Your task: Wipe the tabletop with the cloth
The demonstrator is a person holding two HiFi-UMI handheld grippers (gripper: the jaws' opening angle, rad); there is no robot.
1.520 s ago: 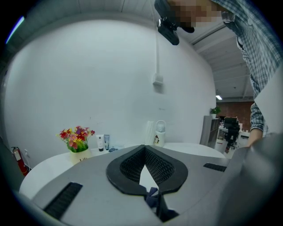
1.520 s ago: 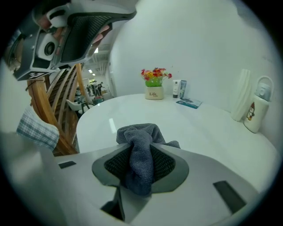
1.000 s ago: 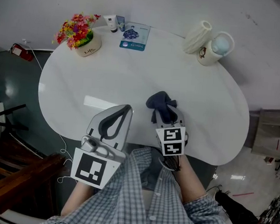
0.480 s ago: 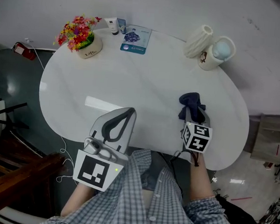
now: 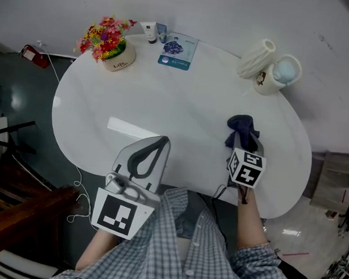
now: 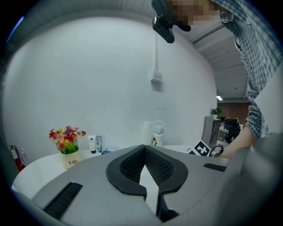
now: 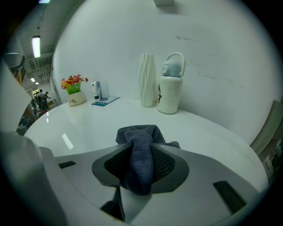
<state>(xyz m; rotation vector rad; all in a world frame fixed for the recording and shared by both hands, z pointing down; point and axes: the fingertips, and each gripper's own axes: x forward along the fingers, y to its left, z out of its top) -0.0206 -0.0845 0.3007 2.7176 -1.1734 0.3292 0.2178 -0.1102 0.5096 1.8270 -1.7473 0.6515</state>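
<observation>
A dark blue cloth [image 5: 241,130] [image 7: 142,152] is bunched on the white tabletop [image 5: 182,109] at its right side. My right gripper [image 5: 243,139] [image 7: 140,167] is shut on the cloth, which hangs out in front of the jaws. My left gripper [image 5: 151,145] [image 6: 144,152] hovers over the table's near edge, left of the right one. Its jaws are closed tip to tip with nothing between them.
At the back stand a flower pot [image 5: 112,45], a small tube [image 5: 150,31], a blue packet [image 5: 177,52], a white ribbed vase [image 5: 256,58] and a white jug [image 5: 281,75]. The wall runs close behind them. Dark chairs [image 5: 15,202] stand at the left.
My right gripper has dragged the cloth from the table's middle front to the right side, then barely moved. The left gripper has stayed where it was.
</observation>
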